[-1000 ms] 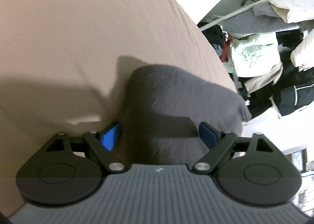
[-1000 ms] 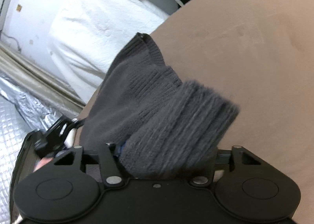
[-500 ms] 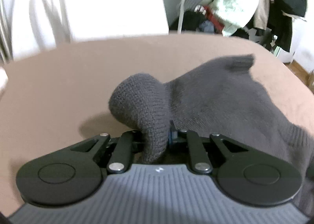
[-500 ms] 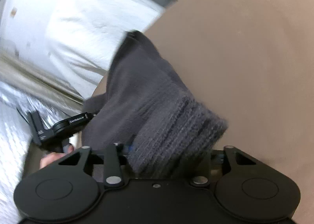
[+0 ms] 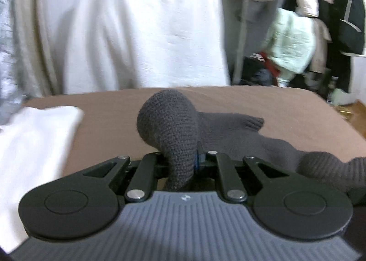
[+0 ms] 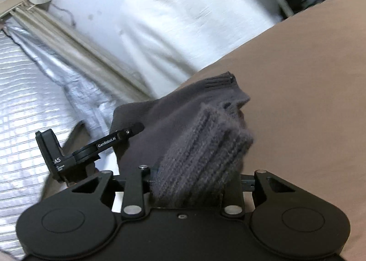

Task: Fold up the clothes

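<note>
Both hands are on the dark grey knitted sweater [image 5: 231, 128] now, and it runs between them: from the left gripper [image 5: 183, 165] the knit stretches away to the right and far across the brown bed surface [image 5: 297, 110], its ribbed cuff or hem end [image 5: 254, 121] lying flat out there. So the long axis goes left to right across the near part of the bed, one gripper at each end of the held edge. The left gripper is clamped tight on a bulging fold of knit that rises over its jaws. Over on the right gripper [image 6: 194, 183], a thick ribbed bunch [image 6: 205, 146] fills the gap, and the jaws are closing on it with the cloth already pressed between them. Both tools tilt a little downward toward the bed. The left gripper's body [image 6: 91, 146] shows to the near left in the right-hand view, just beside the sweater's edge. A folded white cloth [image 5: 34, 142] sits at the near left. Motion blur makes it hard to say whether the middle of the sweater touches the bed or hangs just clear.
</note>
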Demonstrator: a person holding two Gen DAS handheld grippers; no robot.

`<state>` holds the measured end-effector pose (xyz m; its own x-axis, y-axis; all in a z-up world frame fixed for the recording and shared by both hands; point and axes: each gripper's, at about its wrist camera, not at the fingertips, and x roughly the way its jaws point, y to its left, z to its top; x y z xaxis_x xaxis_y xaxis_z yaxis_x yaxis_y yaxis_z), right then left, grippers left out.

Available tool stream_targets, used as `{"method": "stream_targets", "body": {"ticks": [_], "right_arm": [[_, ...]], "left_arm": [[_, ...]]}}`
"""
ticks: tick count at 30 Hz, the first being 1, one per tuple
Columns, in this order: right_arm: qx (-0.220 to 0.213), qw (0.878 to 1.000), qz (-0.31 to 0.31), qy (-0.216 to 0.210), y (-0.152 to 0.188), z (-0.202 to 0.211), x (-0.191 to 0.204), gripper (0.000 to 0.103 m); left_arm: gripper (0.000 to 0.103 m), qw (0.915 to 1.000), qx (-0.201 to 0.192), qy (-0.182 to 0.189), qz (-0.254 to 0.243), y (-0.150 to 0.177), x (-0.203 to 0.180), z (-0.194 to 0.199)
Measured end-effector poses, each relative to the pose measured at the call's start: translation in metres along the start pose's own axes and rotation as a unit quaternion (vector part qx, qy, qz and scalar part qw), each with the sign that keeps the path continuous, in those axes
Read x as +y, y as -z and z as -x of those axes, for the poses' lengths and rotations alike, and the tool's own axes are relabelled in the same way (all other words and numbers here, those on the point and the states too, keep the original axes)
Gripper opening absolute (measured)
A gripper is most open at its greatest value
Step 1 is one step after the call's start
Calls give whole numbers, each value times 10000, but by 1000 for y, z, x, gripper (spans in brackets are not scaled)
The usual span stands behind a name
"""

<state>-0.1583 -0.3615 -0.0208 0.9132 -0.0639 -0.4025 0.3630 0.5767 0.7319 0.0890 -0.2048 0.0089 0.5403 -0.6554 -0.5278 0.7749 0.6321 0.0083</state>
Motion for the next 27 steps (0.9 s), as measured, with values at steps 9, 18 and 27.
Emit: {"method": "stream_targets", "body": {"ticks": [9,18,27], "right_arm": [[1695,9842,432,-279,36,-119,12,39],[1900,9761,1027,249,34,-107,24,49],[1185,9838,1273,428,-11,-50,23,59]], "left_arm": [[15,9806,1679,-664,762,48,91,-83],[30,9873,1326,-589,641,50,104,-61],[78,9895,664,-944,873,54,132,28]]}}
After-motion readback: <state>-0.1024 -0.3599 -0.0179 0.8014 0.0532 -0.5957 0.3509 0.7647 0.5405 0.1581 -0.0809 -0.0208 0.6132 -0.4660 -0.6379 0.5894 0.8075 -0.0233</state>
